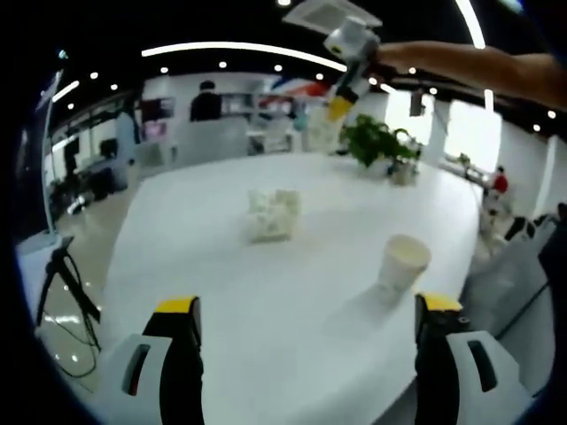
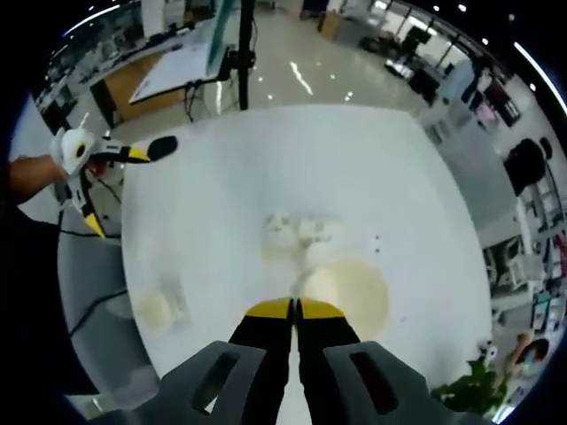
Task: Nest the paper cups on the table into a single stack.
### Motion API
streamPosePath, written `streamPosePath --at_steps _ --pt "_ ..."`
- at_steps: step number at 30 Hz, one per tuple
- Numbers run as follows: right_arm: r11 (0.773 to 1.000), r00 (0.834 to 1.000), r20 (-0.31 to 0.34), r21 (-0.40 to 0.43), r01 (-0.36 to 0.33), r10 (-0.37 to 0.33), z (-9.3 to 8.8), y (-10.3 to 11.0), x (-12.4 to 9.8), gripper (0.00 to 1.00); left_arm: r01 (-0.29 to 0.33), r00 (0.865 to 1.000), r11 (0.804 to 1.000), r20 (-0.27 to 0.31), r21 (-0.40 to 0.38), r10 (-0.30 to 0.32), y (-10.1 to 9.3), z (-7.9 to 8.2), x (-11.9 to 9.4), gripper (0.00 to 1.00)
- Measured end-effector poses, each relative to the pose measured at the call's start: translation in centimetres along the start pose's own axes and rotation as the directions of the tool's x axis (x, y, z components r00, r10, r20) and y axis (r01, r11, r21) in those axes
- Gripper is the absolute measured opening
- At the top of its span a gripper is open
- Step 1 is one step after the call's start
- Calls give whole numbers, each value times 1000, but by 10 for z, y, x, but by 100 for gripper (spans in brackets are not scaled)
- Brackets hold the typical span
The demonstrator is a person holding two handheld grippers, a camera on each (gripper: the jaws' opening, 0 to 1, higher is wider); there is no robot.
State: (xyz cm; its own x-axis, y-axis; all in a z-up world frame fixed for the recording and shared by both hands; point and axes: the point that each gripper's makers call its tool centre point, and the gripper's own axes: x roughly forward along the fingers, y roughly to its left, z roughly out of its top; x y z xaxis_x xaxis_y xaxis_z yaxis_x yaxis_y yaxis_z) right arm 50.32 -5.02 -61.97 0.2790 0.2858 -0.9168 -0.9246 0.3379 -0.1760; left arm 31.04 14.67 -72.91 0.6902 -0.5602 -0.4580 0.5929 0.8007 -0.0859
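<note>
Our 2 grippers, left gripper and right gripper, share grey bodies with black, yellow-tipped jaws rising from each frame's bottom.

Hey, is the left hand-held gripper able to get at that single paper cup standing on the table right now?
Probably yes. The left hand-held gripper is open, and the paper cup stands upright just ahead toward its right jaw, with bare white table between them. The crumpled white object sits well off to the side.

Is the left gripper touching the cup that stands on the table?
Apart. In the left gripper view the open left gripper has bare table between its fingers and the cup.
</note>
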Motion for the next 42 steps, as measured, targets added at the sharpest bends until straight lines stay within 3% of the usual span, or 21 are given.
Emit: streamPosePath --at_steps 12,20,42 --pt "999 1000 -12 -32 -4 4 0 25 -5 0 -2 1000 1000 1 12 2 -3 -1 -3 98" --pt "999 1000 -18 -33 -4 4 -3 34 -9 0 4 1000 1000 -20 9 -4 -6 -4 -4 98" --pt "999 1000 -19 -46 -2 1 -13 56 -21 0 -13 1000 1000 -6 5 13 -8 0 0 98"
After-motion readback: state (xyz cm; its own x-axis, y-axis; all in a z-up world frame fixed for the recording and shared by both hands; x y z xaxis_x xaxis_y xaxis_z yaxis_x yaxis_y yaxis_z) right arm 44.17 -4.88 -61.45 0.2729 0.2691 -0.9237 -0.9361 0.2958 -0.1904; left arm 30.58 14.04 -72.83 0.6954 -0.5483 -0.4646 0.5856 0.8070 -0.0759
